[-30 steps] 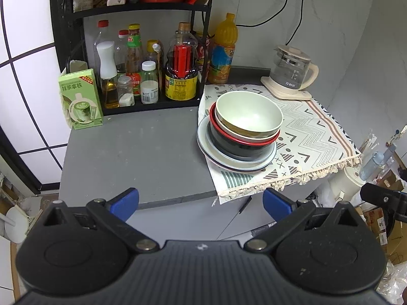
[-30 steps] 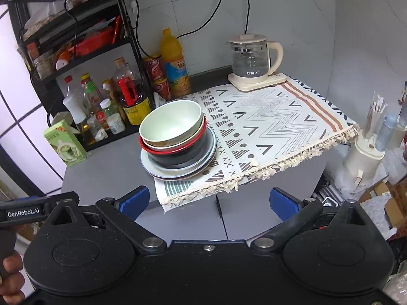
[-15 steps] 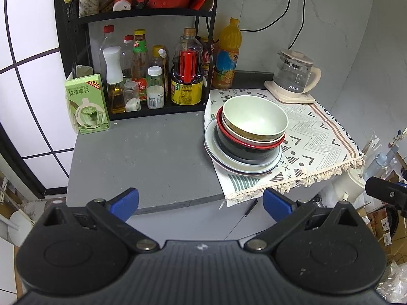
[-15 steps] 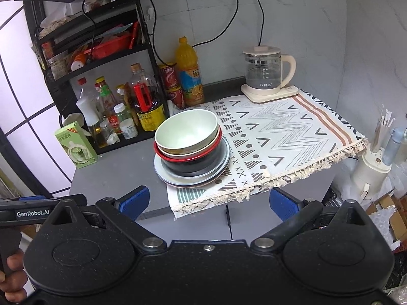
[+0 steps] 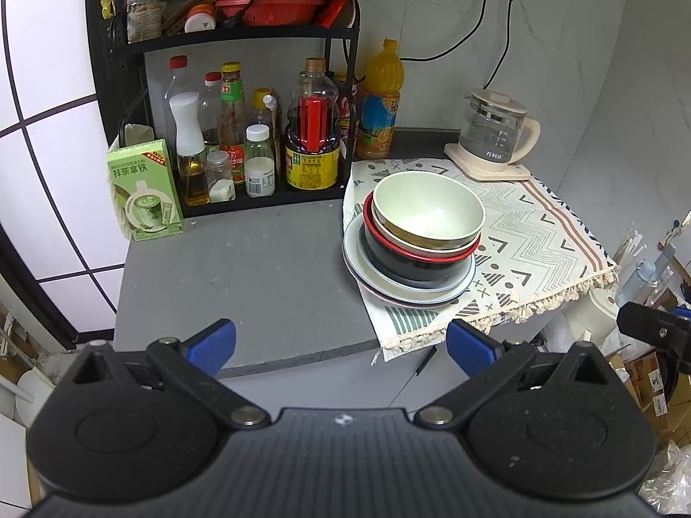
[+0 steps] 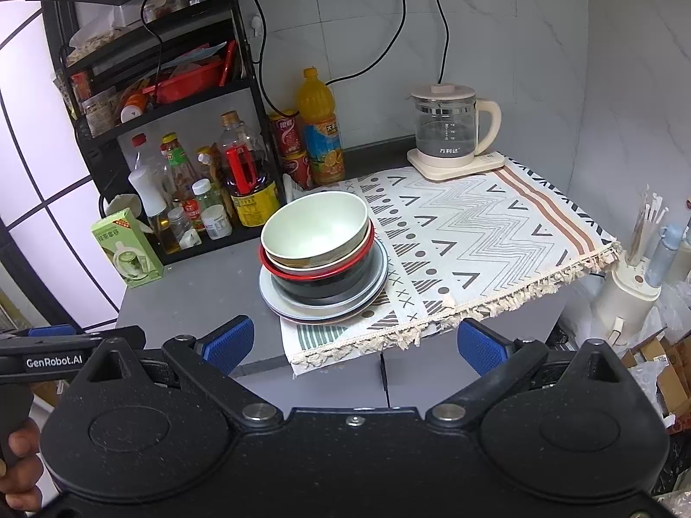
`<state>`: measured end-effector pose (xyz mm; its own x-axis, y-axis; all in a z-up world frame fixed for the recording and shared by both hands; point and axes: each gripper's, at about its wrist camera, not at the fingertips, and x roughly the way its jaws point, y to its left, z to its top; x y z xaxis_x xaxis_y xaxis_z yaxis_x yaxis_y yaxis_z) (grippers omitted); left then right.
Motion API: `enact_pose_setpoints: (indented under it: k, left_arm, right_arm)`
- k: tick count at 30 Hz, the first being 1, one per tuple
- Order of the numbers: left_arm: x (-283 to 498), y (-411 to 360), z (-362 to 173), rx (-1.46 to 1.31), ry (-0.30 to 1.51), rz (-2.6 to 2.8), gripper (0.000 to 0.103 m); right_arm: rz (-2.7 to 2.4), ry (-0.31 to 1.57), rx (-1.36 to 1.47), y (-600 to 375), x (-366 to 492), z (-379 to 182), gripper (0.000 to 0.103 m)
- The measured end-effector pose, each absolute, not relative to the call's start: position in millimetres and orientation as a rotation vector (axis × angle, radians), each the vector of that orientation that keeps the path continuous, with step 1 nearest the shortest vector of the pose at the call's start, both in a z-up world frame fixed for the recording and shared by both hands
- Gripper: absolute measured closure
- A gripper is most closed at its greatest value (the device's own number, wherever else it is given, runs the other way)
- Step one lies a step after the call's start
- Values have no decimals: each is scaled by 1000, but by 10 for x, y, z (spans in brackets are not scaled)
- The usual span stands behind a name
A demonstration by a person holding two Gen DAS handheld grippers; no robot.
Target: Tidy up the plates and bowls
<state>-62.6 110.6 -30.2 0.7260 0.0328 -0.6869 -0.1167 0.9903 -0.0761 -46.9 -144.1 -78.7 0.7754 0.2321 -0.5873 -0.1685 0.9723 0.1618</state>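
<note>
A stack of dishes stands on the left part of a patterned cloth (image 5: 535,233) (image 6: 483,233). On top is a pale green bowl (image 5: 427,209) (image 6: 315,228), nested in a red-rimmed black bowl (image 5: 410,259) (image 6: 328,280), which rests on grey-white plates (image 5: 388,285) (image 6: 298,308). My left gripper (image 5: 341,343) is open and held back from the counter's front edge, with nothing between its blue pads. My right gripper (image 6: 354,343) is open too, also short of the counter, the stack ahead of it.
A black rack (image 5: 224,43) with sauce bottles (image 5: 311,138) stands at the back left, a green carton (image 5: 144,190) beside it. An orange drink bottle (image 5: 382,103) and a glass kettle (image 5: 494,129) stand at the back. Bare grey counter (image 5: 242,276) lies left of the stack. A hand (image 6: 17,470) grips the left tool.
Both grippers have drawn back and risen from the counter, so the stack looks smaller and farther. Both stay open. The dishes have not moved.
</note>
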Motion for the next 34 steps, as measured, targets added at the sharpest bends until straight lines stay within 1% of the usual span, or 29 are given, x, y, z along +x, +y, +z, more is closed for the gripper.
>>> enact_pose_setpoints:
  k: [18,34]
  left_arm:
    - [-521,1020,-323,-100,775,60,0]
    - [-326,777,-368,-97,786,66,0]
  right_arm:
    - [210,675,125,-1513,-413,-821,2]
    - [198,678,128,-1736,-323,-872,2]
